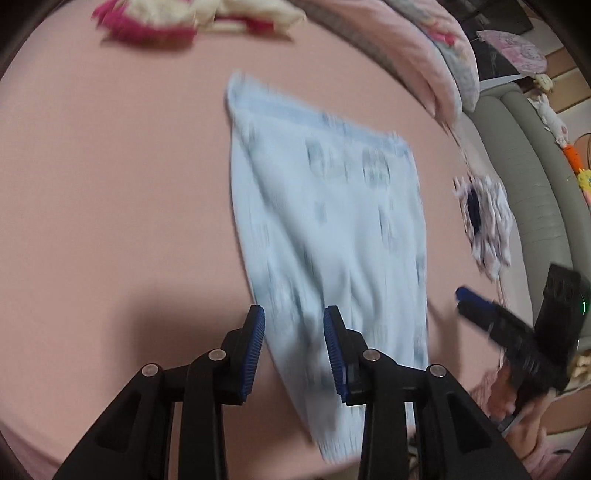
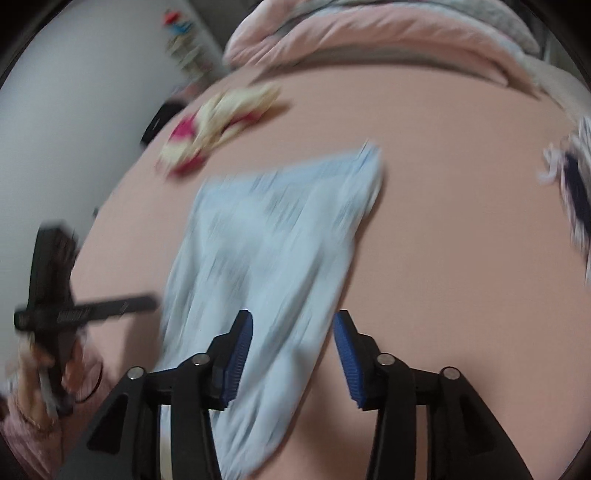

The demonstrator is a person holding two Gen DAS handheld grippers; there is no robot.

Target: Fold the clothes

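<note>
A light blue patterned garment [image 1: 328, 229] lies flat on the pink bed sheet [image 1: 110, 184], its narrow end toward me. My left gripper [image 1: 294, 350] is open and empty above the garment's near left edge. My right gripper [image 2: 293, 354] is open and empty above the same garment [image 2: 273, 243], near its right edge. The right gripper also shows at the lower right of the left wrist view [image 1: 469, 306]. The left gripper shows at the left of the right wrist view [image 2: 110, 306]. Both views are blurred by motion.
A cream and magenta garment [image 1: 177, 18] lies at the far side of the bed [image 2: 218, 125]. A white and navy garment [image 1: 484, 218] lies at the right edge [image 2: 572, 192]. A pink quilt [image 1: 417, 55] is bunched at the back. A grey padded bed frame [image 1: 535, 192] runs along the right.
</note>
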